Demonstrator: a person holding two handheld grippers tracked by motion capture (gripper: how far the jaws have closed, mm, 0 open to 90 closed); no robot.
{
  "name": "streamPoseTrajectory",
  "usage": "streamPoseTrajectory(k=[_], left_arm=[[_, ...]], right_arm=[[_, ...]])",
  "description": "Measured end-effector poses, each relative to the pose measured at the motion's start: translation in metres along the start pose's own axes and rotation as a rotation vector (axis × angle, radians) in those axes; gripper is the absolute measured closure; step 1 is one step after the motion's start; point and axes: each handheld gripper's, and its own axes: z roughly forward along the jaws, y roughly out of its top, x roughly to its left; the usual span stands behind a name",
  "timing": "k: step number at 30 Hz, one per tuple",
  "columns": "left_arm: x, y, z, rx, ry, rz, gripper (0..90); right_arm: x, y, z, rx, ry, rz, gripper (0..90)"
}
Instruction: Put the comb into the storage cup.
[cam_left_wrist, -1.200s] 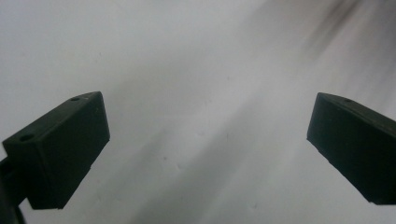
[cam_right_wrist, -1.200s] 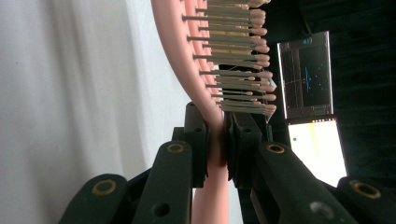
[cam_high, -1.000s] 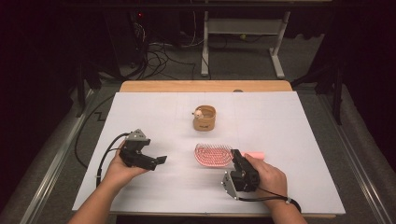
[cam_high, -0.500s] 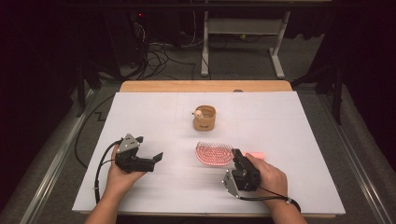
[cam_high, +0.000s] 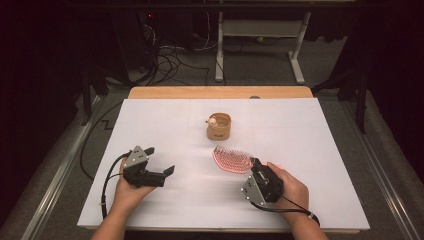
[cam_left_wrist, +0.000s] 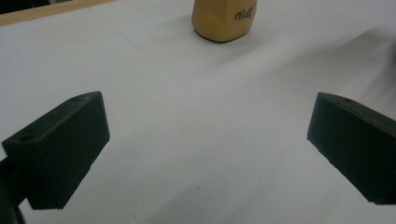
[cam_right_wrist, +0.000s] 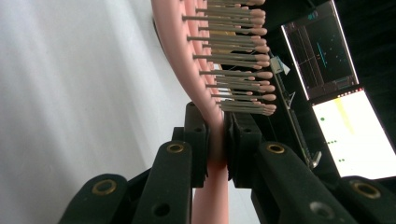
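The white tabletop (cam_high: 165, 125) lies bare on its whole left half and along the far edge; a tool can pass there freely. In the middle stands a small round tan wooden cup (cam_high: 219, 126); just in front of it, a little apart, is the pink oval plastic hairbrush (cam_high: 231, 159), clamped at its neck by the right tool (cam_high: 257, 167); the open left tool (cam_high: 167, 172) has bare surface between its jaws.

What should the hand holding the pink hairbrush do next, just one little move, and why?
Probably lift the pink plastic hairbrush a little off the white table. The right gripper is shut on its handle where it meets the bristled head, and the head looks low over the table. The small tan round holder stands just beyond. The left gripper is open, holding nothing.
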Motion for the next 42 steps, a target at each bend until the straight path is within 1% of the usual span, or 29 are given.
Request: streamPoseTrajectory(k=[3, 6, 7, 8, 10, 11, 14, 15, 16, 18, 19, 21, 22, 25, 28, 30, 33, 35, 38, 42], left_arm=[[0.001, -0.001, -0.001, -0.024, 0.0, -0.02, 0.0], [0.001, -0.001, -0.002, -0.016, 0.001, -0.025, 0.0], [0.001, -0.002, -0.003, -0.029, 0.008, -0.03, 0.0], [0.002, -0.002, -0.003, -0.03, 0.009, -0.03, 0.0], [0.002, -0.001, -0.004, -0.04, 0.01, -0.032, 0.0], [0.002, -0.002, -0.005, -0.044, 0.017, -0.031, 0.0], [0.003, -0.002, -0.005, -0.052, 0.016, -0.038, 0.0], [0.003, -0.003, -0.005, -0.052, 0.012, -0.041, 0.0], [0.003, -0.003, -0.005, -0.051, 0.01, -0.044, 0.0], [0.004, -0.004, -0.006, -0.061, 0.003, -0.05, 0.0], [0.004, -0.005, -0.006, -0.064, 0.002, -0.054, 0.0], [0.005, -0.005, -0.007, -0.068, -0.002, -0.06, 0.0], [0.005, -0.006, -0.008, -0.071, 0.0, -0.061, 0.0], [0.004, -0.006, -0.01, -0.091, -0.001, -0.064, 0.0], [0.004, -0.006, -0.013, -0.113, -0.011, -0.068, 0.0], [0.005, -0.007, -0.014, -0.114, -0.017, -0.074, 0.0], [0.006, -0.008, -0.013, -0.099, -0.014, -0.068, 0.0], [0.005, -0.009, -0.013, -0.098, -0.013, -0.06, 0.0], [0.006, -0.009, -0.013, -0.097, -0.017, -0.061, 0.0], [0.007, -0.008, -0.014, -0.101, -0.042, -0.081, 0.0]], right_arm=[[-0.003, -0.001, 0.0, -0.006, 0.009, 0.031, 81.4], [-0.006, -0.002, -0.001, -0.011, 0.014, 0.077, 81.4], [-0.008, -0.002, -0.002, -0.014, 0.016, 0.089, 81.4], [-0.01, -0.003, -0.002, -0.018, 0.017, 0.109, 81.3], [-0.012, -0.004, -0.003, -0.02, 0.023, 0.133, 81.4], [-0.013, -0.004, -0.004, -0.022, 0.023, 0.152, 81.4], [-0.017, -0.006, -0.004, -0.03, 0.03, 0.201, 81.4], [-0.018, -0.007, -0.004, -0.033, 0.034, 0.206, 81.4], [-0.019, -0.008, -0.005, -0.037, 0.036, 0.231, 81.4], [-0.021, -0.009, -0.005, -0.048, 0.039, 0.253, 81.4], [-0.022, -0.009, -0.005, -0.053, 0.046, 0.282, 81.4], [-0.024, -0.011, -0.005, -0.061, 0.055, 0.314, 81.4], [-0.025, -0.012, -0.005, -0.064, 0.063, 0.34, 81.4], [-0.028, -0.015, -0.006, -0.071, 0.08, 0.395, 81.4], [-0.032, -0.018, -0.006, -0.081, 0.09, 0.446, 81.4], [-0.034, -0.02, -0.006, -0.089, 0.096, 0.469, 81.4], [-0.036, -0.022, -0.007, -0.097, 0.104, 0.5, 81.4], [-0.038, -0.023, -0.007, -0.107, 0.112, 0.523, 81.4], [-0.04, -0.024, -0.006, -0.119, 0.126, 0.56, 81.4], [-0.042, -0.027, -0.006, -0.132, 0.144, 0.614, 81.4]])
